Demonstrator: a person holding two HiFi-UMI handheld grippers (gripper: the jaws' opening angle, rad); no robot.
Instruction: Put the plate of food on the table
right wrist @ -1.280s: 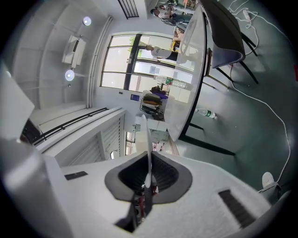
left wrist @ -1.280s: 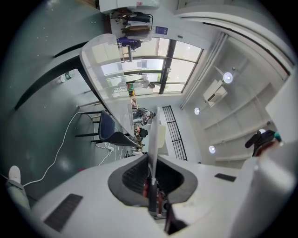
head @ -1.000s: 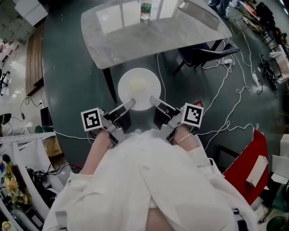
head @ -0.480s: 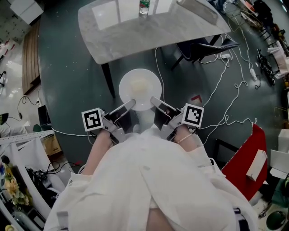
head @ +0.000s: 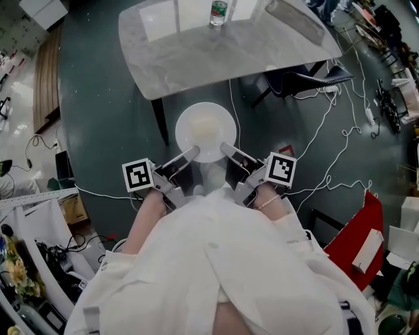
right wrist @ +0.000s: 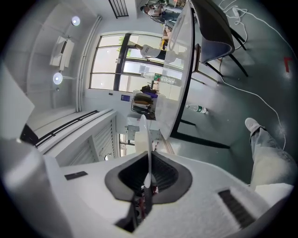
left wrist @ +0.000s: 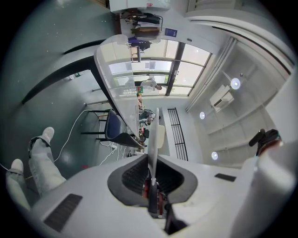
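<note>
1. Plate (head: pixel 187 122) of pale food (head: pixel 204 127) hangs in the air over the dark floor (head: pixel 98 118), just in front of the person and short of the table (head: pixel 196 55). It is not yet on the tabletop.
2. Left gripper (head: pixel 190 153) is clamped on the plate's near-left rim and right gripper (head: pixel 226 148) on its near-right rim. Each gripper view shows the thin rim edge-on between jaws drawn almost together on it.
3. Two pinches set apart on the near edge probably serve to hold the plate flat. A single pinch on a rim would likely let it tip and the food slide.
4. Both grippers reach forward, roughly level, which suits carrying the plate flat toward the table.
5. The table's near edge lies just beyond the plate in the head view. Its pale top is mostly bare, and a water bottle (head: pixel 218 13) stands at the far side, well apart from any likely landing spot.
6. White cables (head: pixel 340 144) trail across the floor to the right, near a chair (head: pixel 301 75). They look like a tripping risk on the way in.
</note>
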